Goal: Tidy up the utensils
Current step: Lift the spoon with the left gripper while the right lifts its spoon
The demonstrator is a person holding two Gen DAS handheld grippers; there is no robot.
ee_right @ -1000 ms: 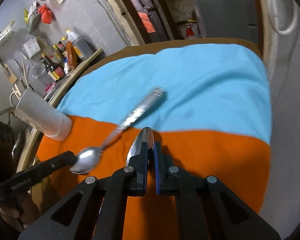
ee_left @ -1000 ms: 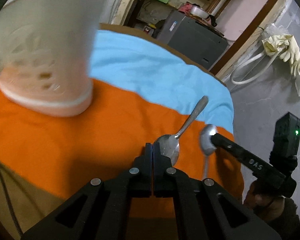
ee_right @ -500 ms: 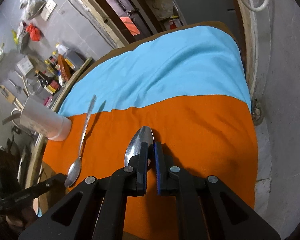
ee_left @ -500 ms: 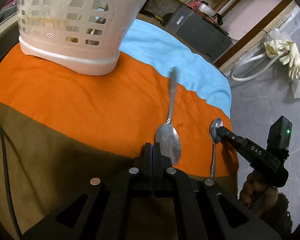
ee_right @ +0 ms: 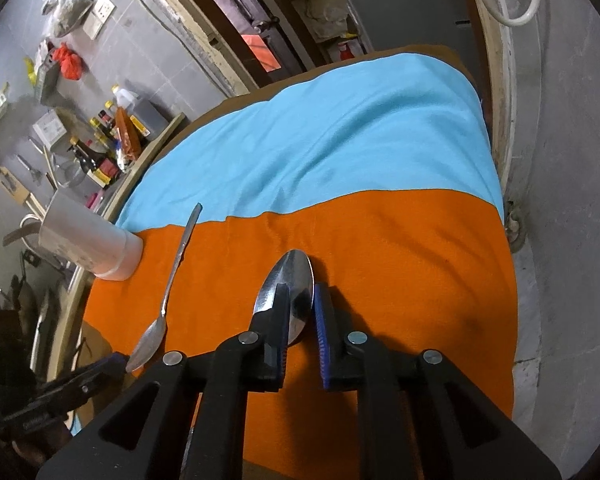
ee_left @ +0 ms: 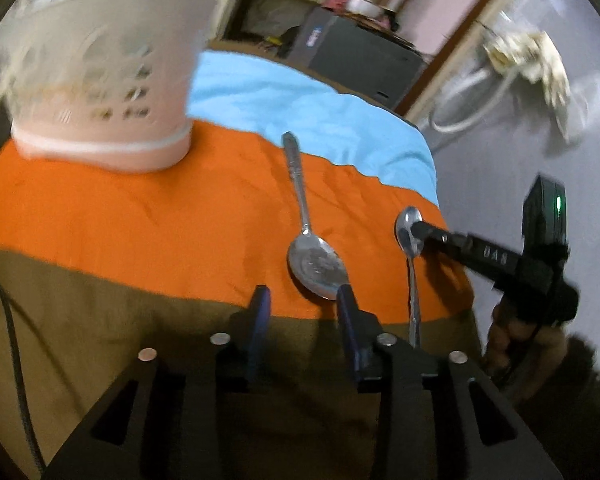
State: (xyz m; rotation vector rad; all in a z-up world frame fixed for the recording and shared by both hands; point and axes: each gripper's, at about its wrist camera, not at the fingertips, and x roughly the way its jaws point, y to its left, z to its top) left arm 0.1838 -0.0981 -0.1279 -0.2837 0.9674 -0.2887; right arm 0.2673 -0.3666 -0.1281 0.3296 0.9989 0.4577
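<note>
A large steel spoon [ee_left: 316, 268] lies on the orange cloth [ee_left: 140, 220], its handle pointing away toward the blue cloth [ee_left: 300, 112]. My left gripper [ee_left: 303, 294] is just behind its bowl, jaws opening, with nothing between them. A smaller spoon [ee_right: 296, 276] rests on the orange cloth to the right. Its bowl sits between the jaws of my right gripper [ee_right: 300, 294], which are opening with a gap beside the pads. The left wrist view shows that spoon [ee_left: 408, 232] under the right gripper [ee_left: 418, 231]. The right wrist view shows the large spoon [ee_right: 168, 288] and the left gripper [ee_right: 116, 362].
A pale perforated utensil basket [ee_left: 100, 92] stands on the orange cloth's far left corner, also visible as the basket [ee_right: 88, 240]. A black cable [ee_left: 12, 340] runs along the left edge. A person's hand [ee_left: 508, 344] holds the right gripper. Bottles [ee_right: 100, 148] crowd a shelf beyond.
The left jaws have opened and let go of the large spoon, which now lies flat on the orange cloth. The right jaws have parted a little around the small spoon's bowl.
</note>
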